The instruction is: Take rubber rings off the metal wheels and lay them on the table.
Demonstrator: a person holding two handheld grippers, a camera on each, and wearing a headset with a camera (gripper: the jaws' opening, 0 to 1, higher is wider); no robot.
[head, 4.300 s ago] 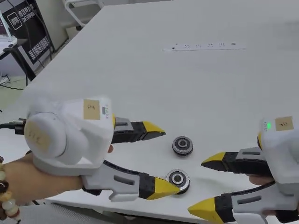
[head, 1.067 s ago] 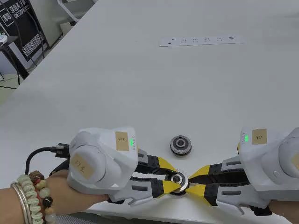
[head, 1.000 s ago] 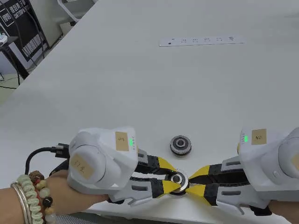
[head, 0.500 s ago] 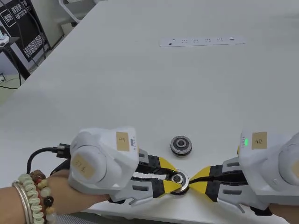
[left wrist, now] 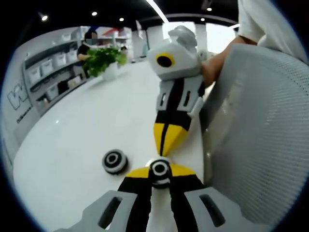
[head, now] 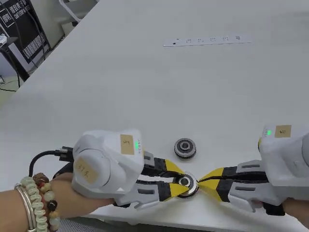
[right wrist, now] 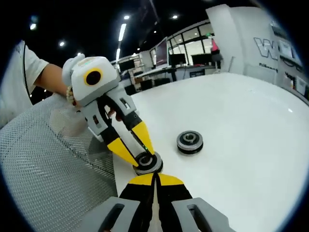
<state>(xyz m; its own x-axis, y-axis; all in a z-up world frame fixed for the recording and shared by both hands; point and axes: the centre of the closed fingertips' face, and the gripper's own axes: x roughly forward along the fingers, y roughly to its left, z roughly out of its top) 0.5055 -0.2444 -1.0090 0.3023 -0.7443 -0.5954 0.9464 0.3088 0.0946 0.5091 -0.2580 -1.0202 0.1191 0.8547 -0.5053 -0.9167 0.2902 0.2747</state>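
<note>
White counter (head: 145,87) is seen from above in the head view, w/ a long white power strip (head: 207,41) laid far off toward 12 o'clock. Close to its near edge, the near wheel (head: 185,182), small and made of metal, is held btwn the two tools. The far wheel (head: 185,147) lies by itself just past it, at 12 o'clock from it, not touching. A dark rubber ring (head: 176,148) is seen round the far wheel, and one is on the near wheel too.

The L gripper (head: 179,181) is pointed in from 9 o'clock. Its yellow fingers (left wrist: 138,172) are closed on the near wheel, one on each side, so the wheel is pinched. The R gripper (head: 202,180) is pointed in from 3 o'clock. Its fingers (right wrist: 169,180) are pressed together into one point, and that point is set against the rim of the near wheel. Whether a bit of ring is caught there can't be told.

Bead bracelets (head: 37,203) are worn on the wrist (head: 10,209) behind the L gripper, and a black cable (head: 47,155) is plugged into it.
</note>
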